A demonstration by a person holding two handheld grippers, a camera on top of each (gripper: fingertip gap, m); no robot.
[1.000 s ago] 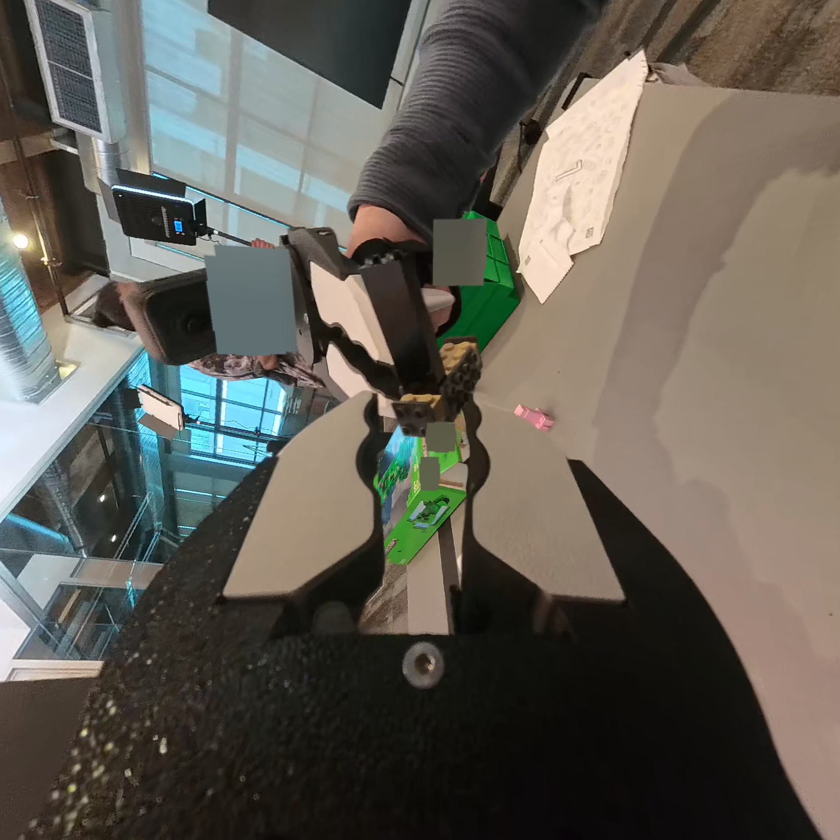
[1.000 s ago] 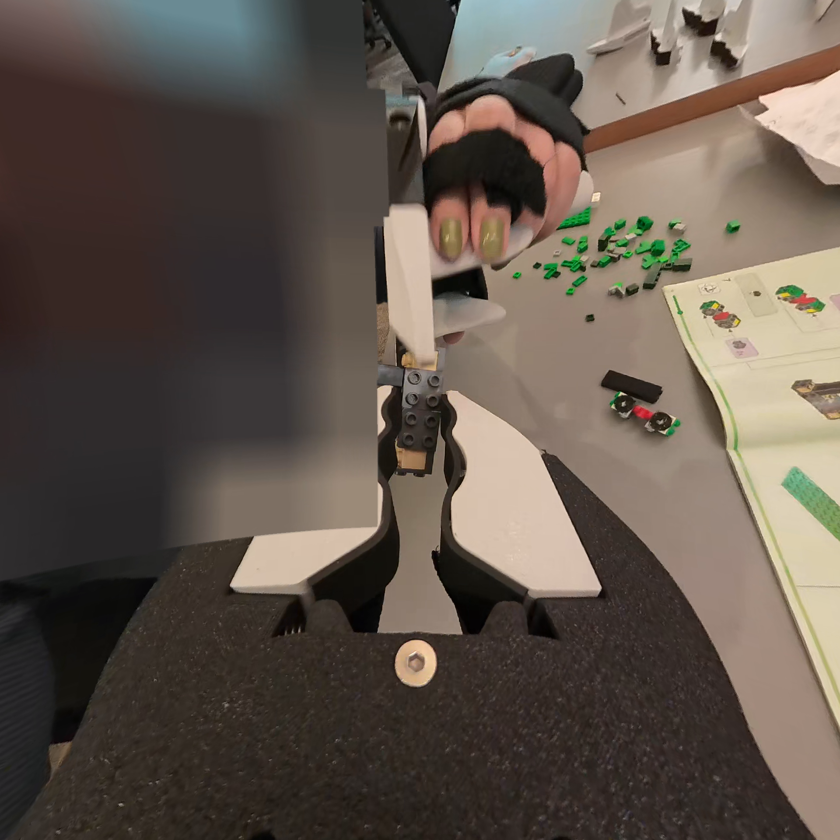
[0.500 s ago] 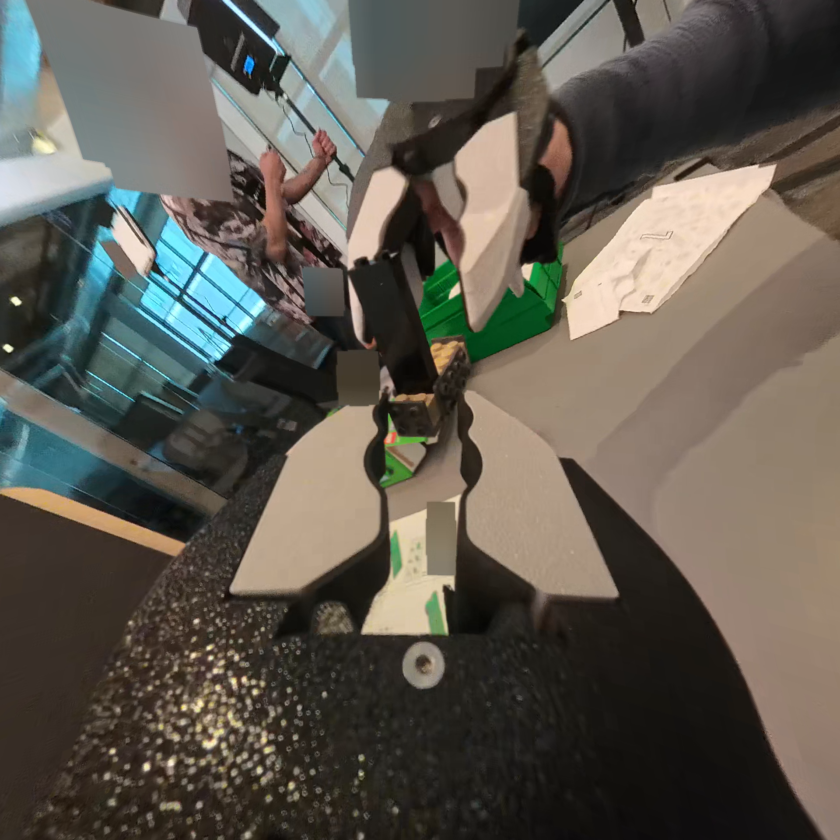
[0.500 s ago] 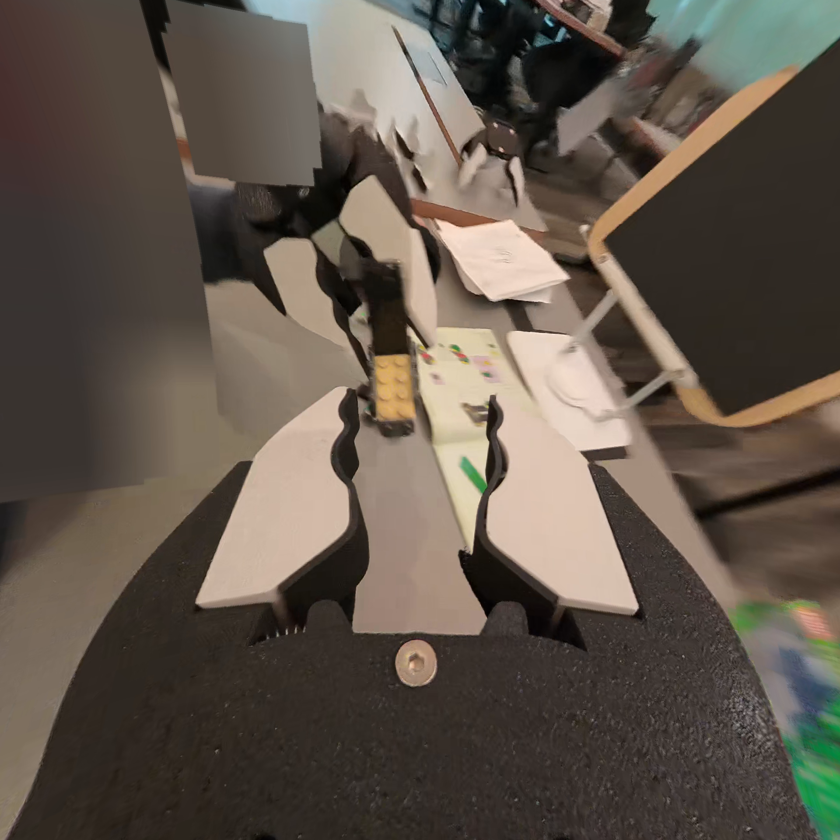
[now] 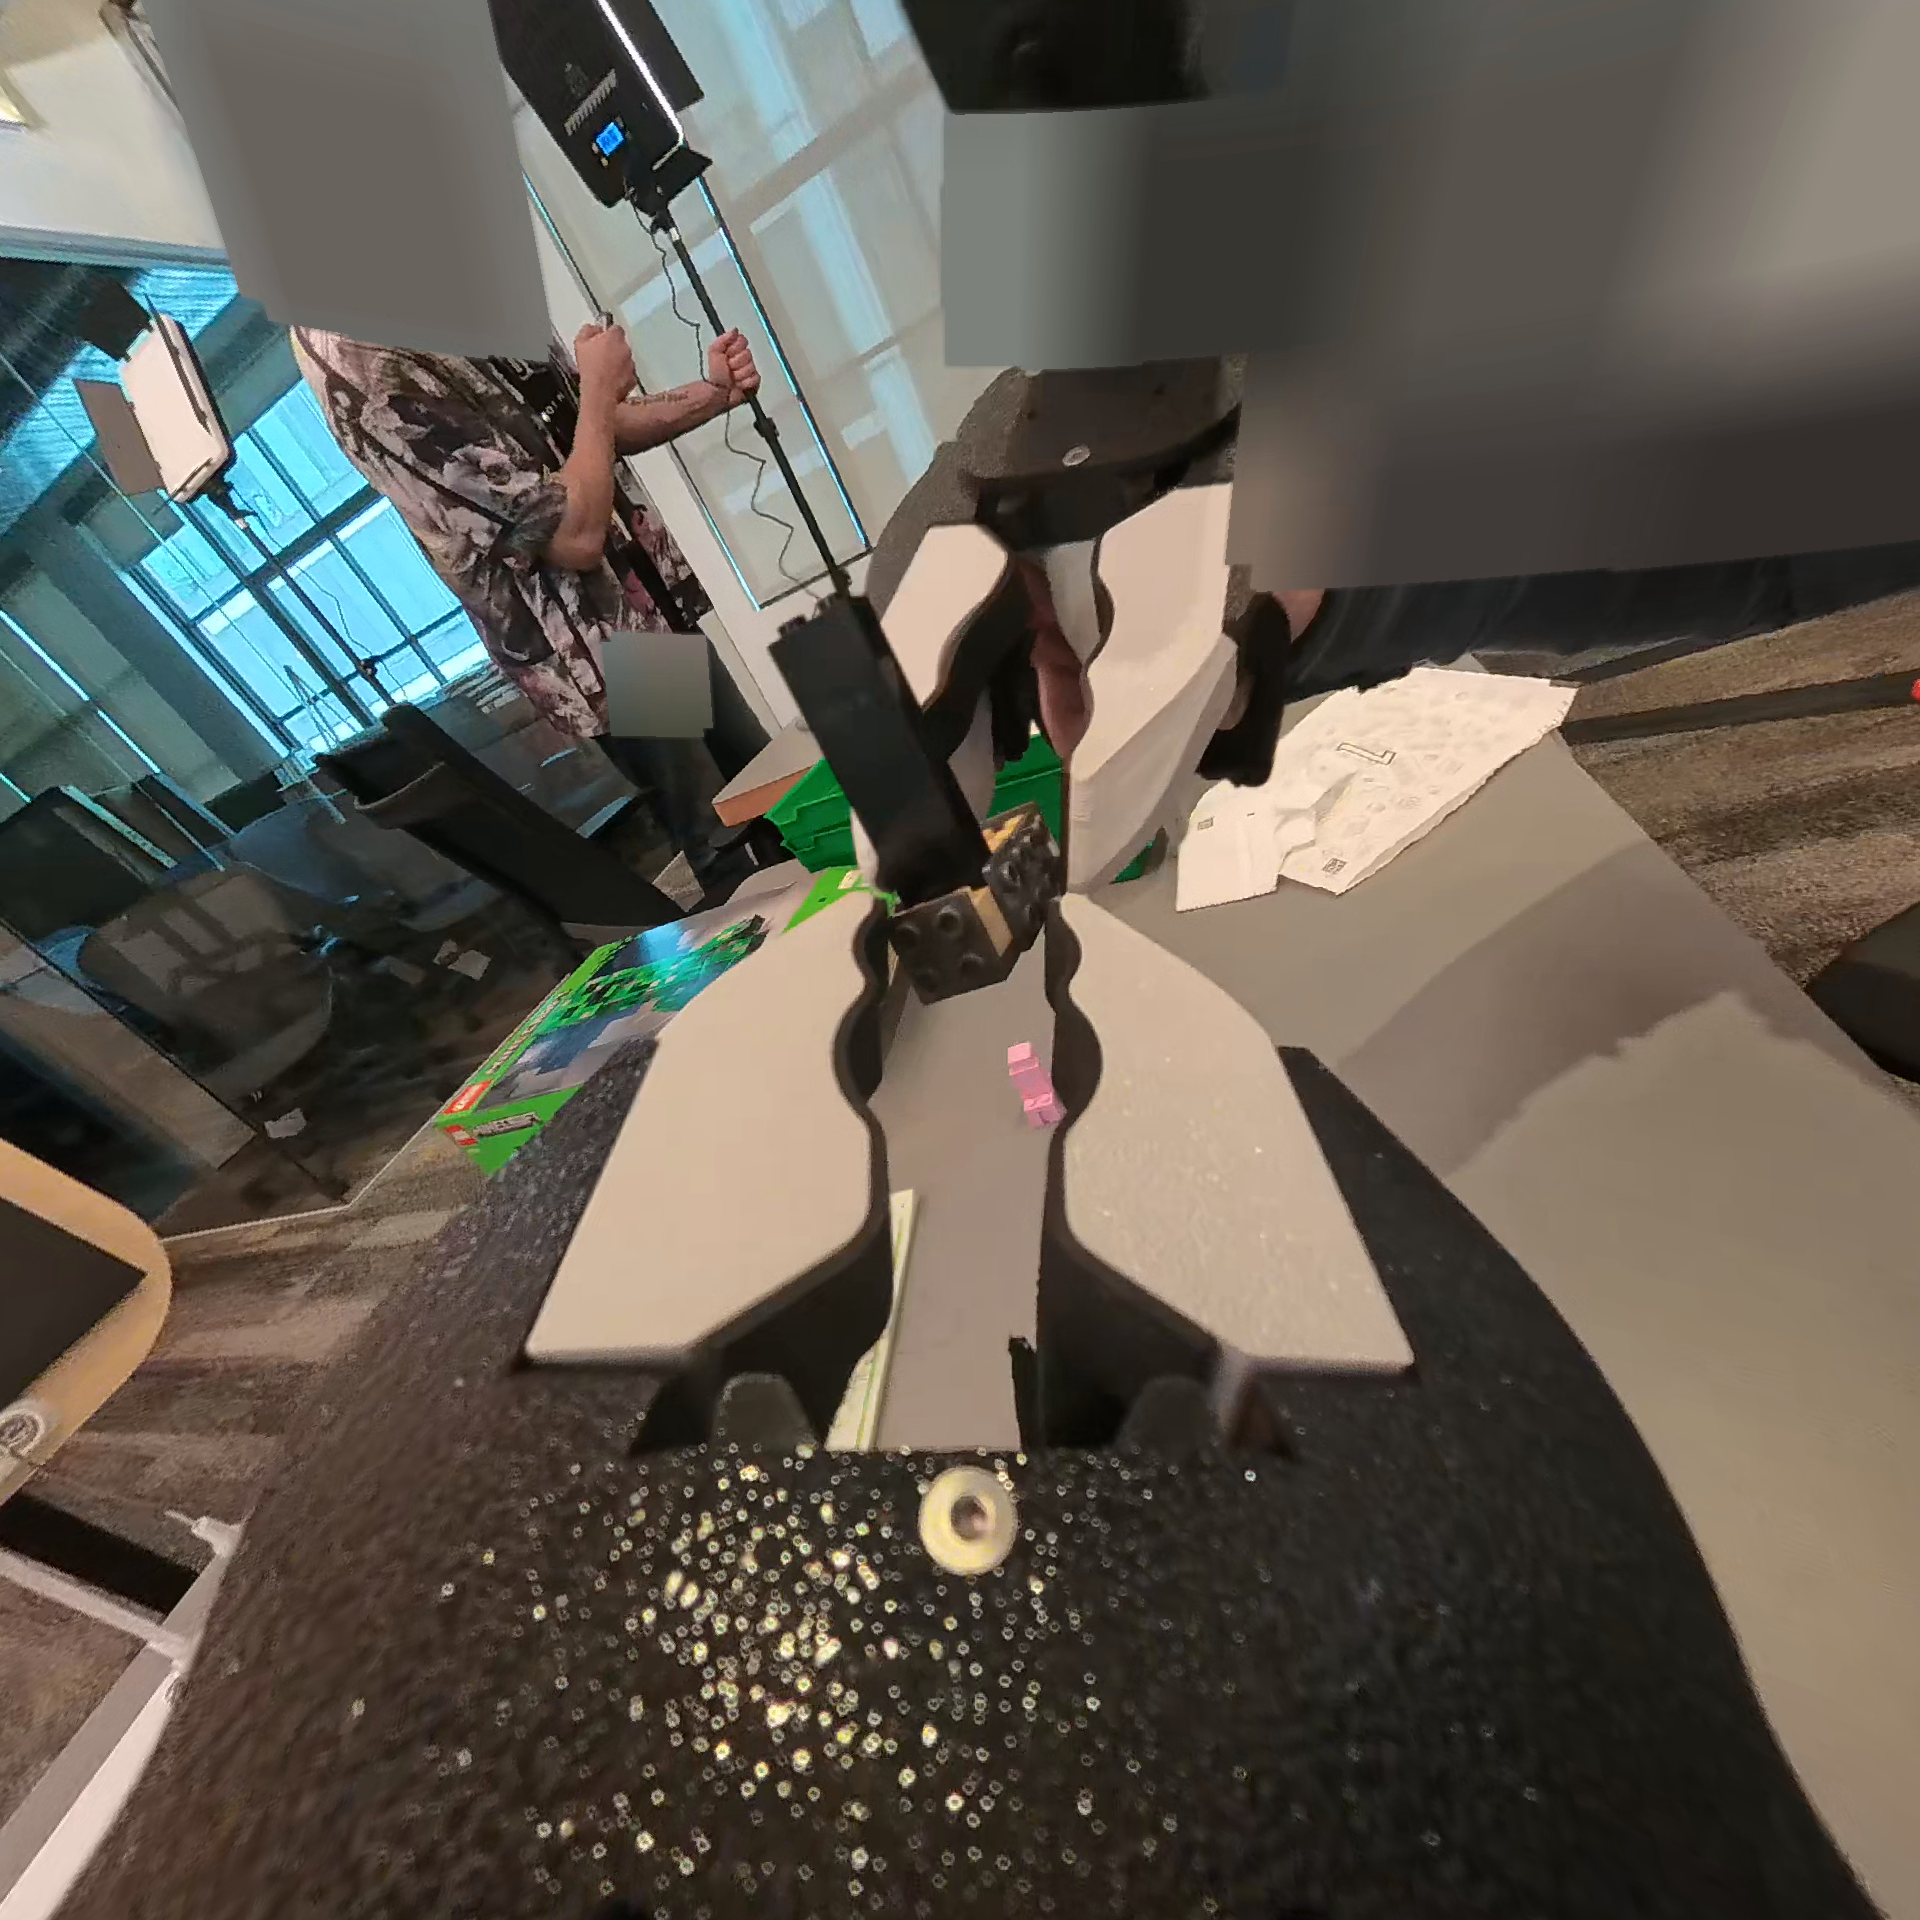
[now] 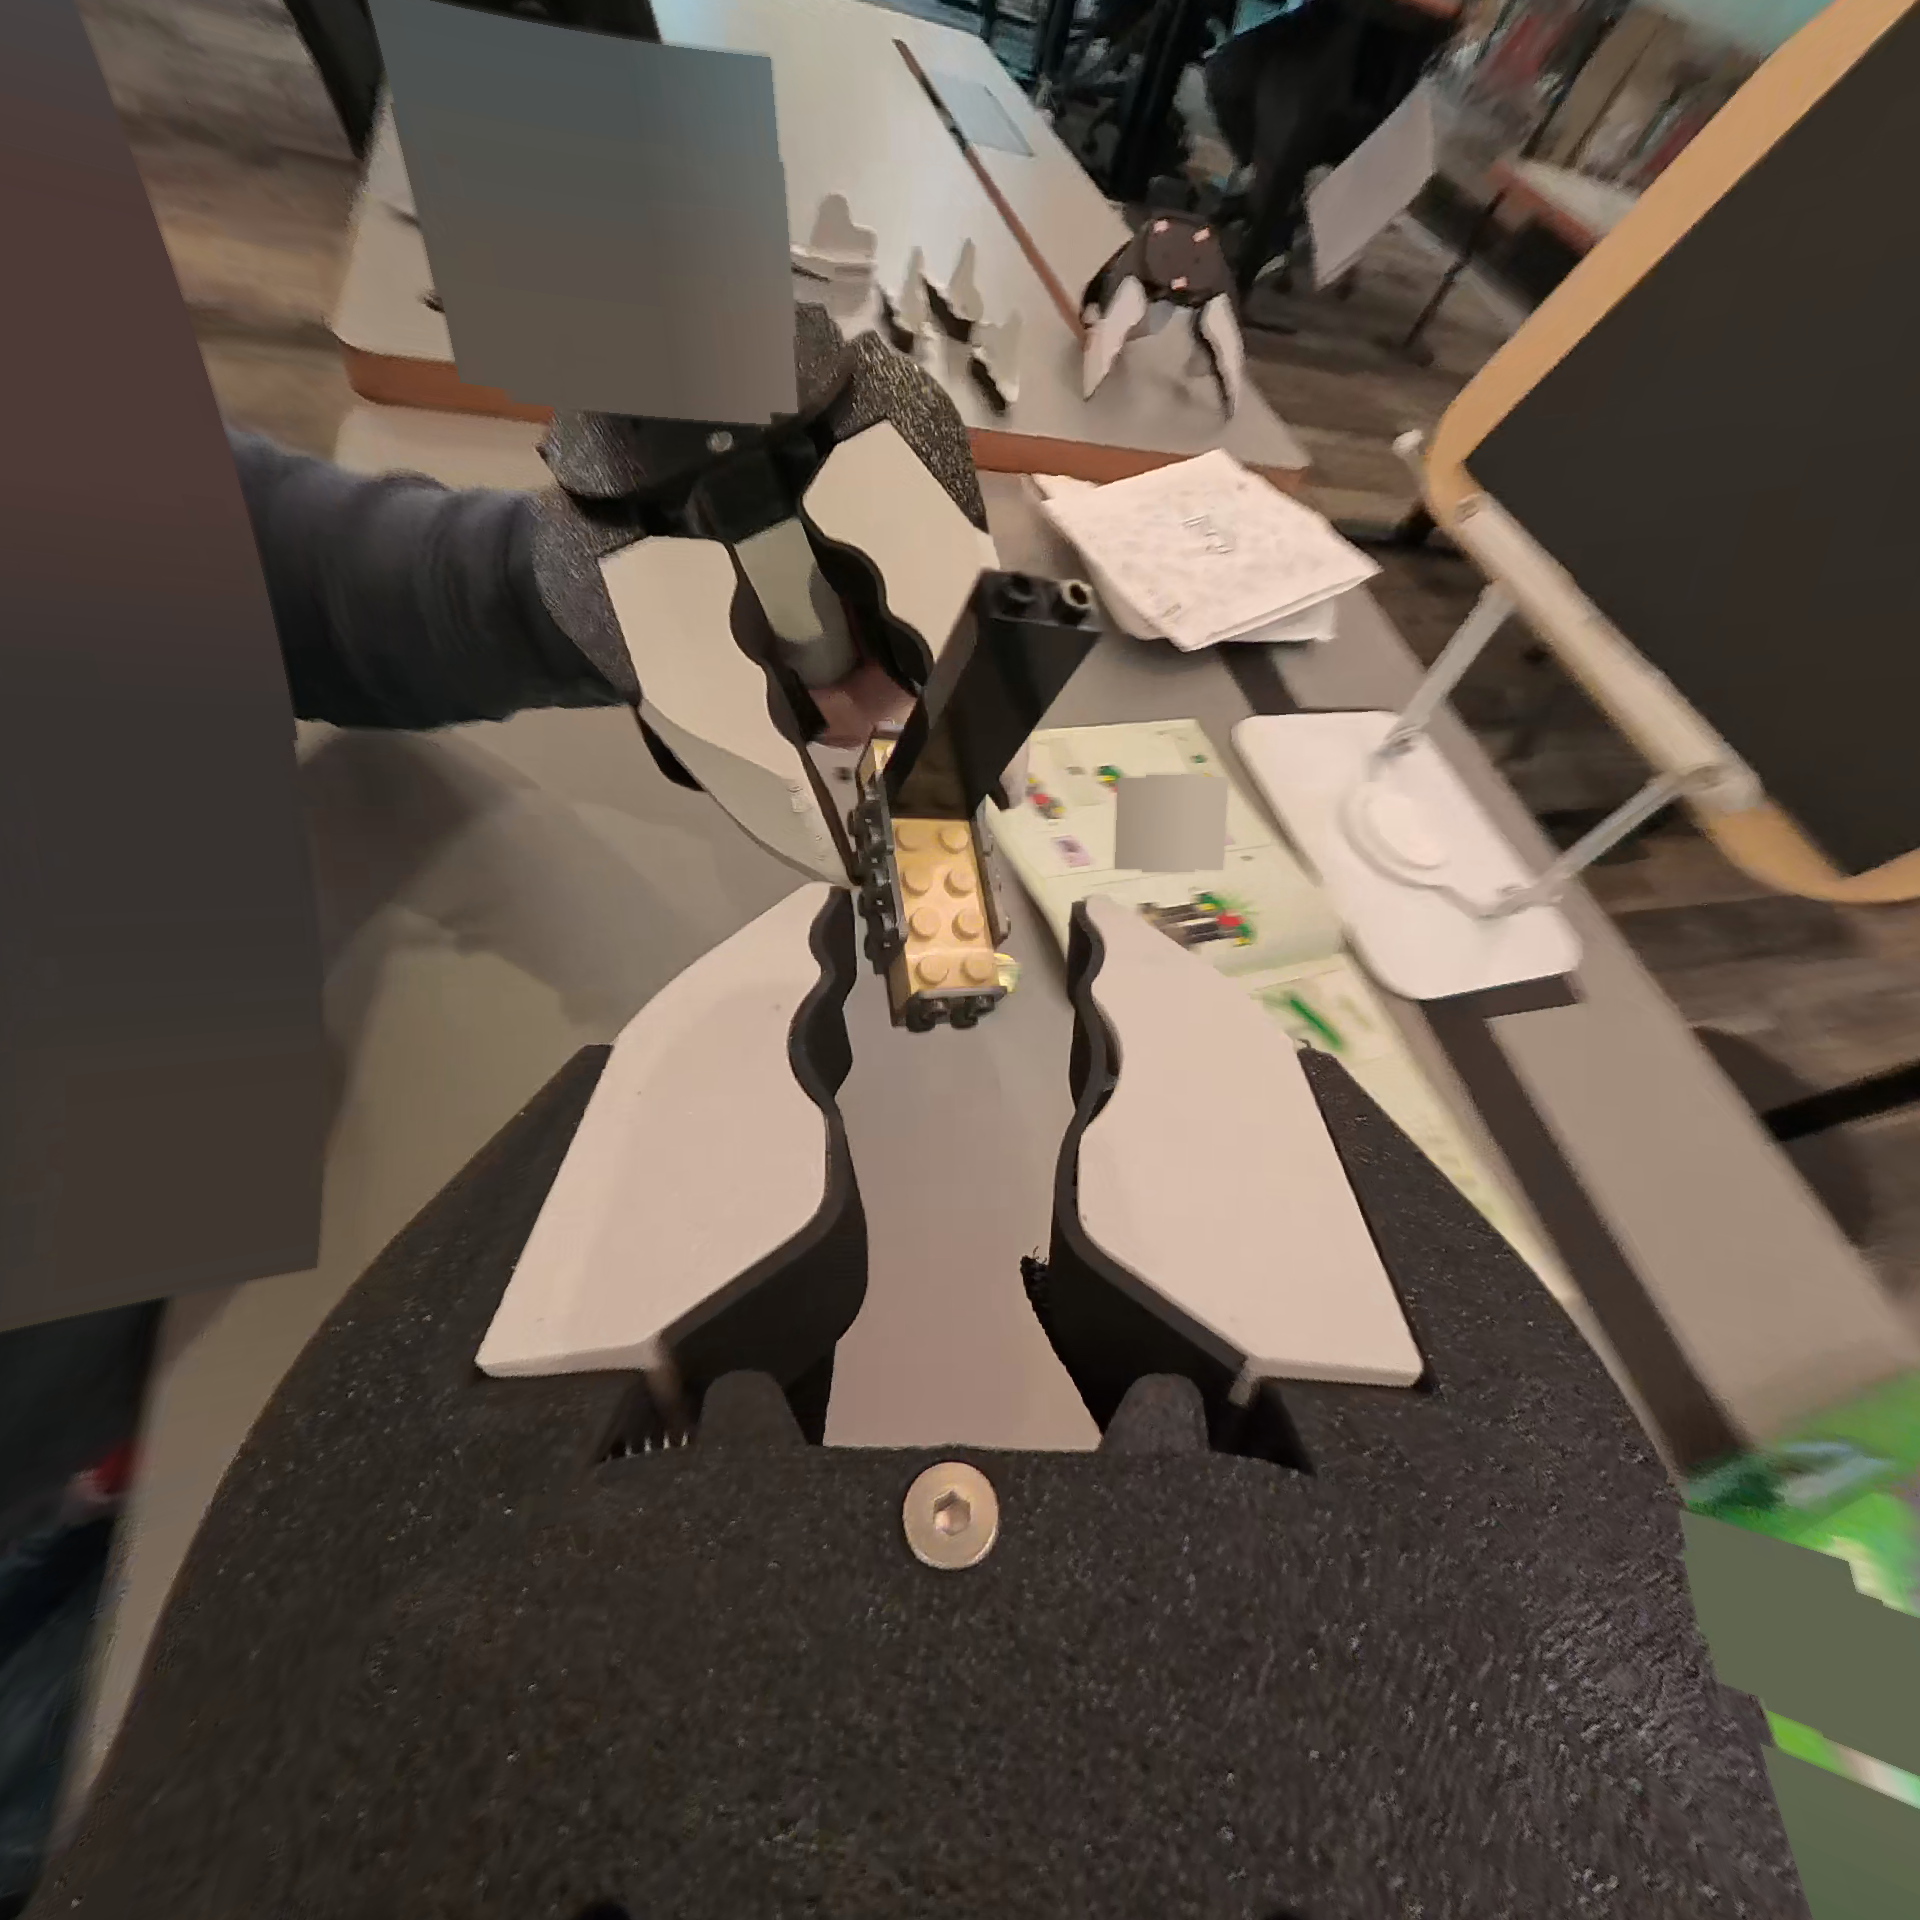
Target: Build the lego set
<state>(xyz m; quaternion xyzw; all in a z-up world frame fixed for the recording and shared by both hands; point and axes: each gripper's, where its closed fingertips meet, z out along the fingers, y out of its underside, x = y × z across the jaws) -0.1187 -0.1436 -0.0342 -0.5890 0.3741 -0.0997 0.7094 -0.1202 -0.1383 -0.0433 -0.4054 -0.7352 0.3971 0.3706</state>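
Note:
A small lego assembly (image 5: 951,951), a tan core with black studded sides and a tall black column brick (image 5: 868,748) standing on it, is held in the air above the grey table (image 5: 1558,1091). My left gripper (image 5: 961,920) is shut on the assembly's lower block. In the right wrist view the assembly (image 6: 940,904) shows its tan studded top, with the column (image 6: 1013,675) rising behind it. My right gripper (image 6: 956,920) is open, with its fingertips on either side of the assembly and not touching it. The left gripper's finger (image 6: 717,727) presses on the assembly's left side.
A small pink piece (image 5: 1034,1091) lies on the table below the grippers. A green lego box (image 5: 582,1039) lies at the left. White paper sheets (image 5: 1371,769) and green bins (image 5: 821,821) are farther back. An instruction booklet (image 6: 1143,831) and a white lamp base (image 6: 1434,862) are at the right. Both grippers' tips are close together, under 4 cm apart.
My right gripper has opened and let go of the assembly, then drawn back a little. My left gripper keeps hold of it. Both grippers have swung round to a new angle.

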